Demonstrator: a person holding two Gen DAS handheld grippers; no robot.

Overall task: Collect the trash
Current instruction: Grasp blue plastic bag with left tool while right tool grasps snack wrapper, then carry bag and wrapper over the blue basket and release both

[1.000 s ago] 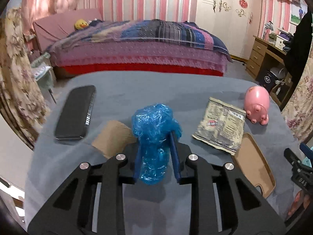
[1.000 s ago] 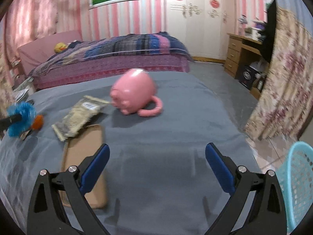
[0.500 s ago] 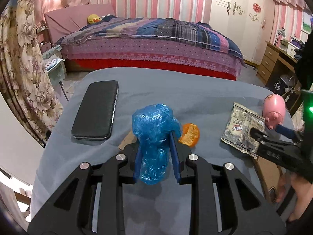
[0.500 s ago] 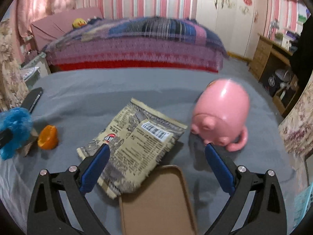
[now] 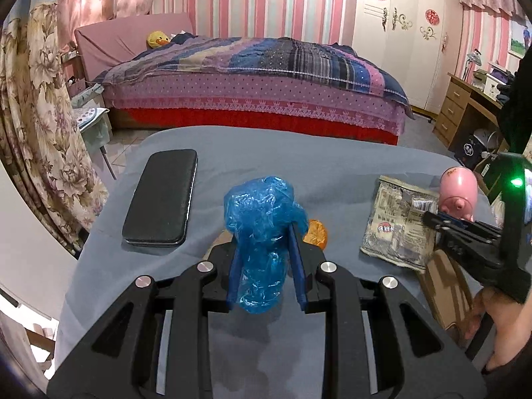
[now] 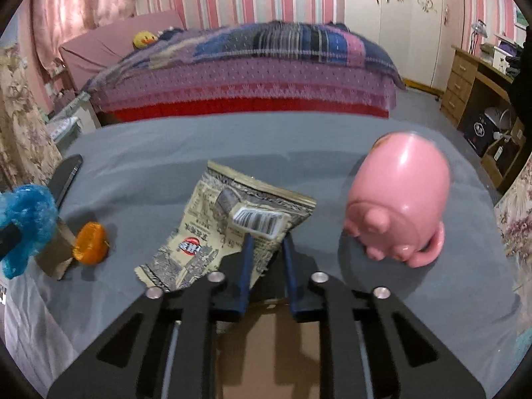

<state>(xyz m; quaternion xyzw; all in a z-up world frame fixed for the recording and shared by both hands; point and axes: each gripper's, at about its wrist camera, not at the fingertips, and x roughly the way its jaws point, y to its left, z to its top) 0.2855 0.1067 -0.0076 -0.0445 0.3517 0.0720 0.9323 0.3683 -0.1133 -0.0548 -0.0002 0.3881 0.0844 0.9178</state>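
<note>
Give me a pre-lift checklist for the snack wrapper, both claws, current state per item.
1. Right claw closed on the snack wrapper: ok, its jaws have just been closing and now pinch the wrapper's near edge.
2. Left claw holding the blue plastic bag: ok, the bag is squeezed between the pads.
3. Pink pig mug apart from the wrapper: ok, a gap of grey cloth shows.
4. Brown tray not caught in the grip: cannot tell, its edge sits under the right claw.
5. Orange peel collected: not ok, it lies on the table.
6. Bin location: cannot tell, none is visible.
</note>
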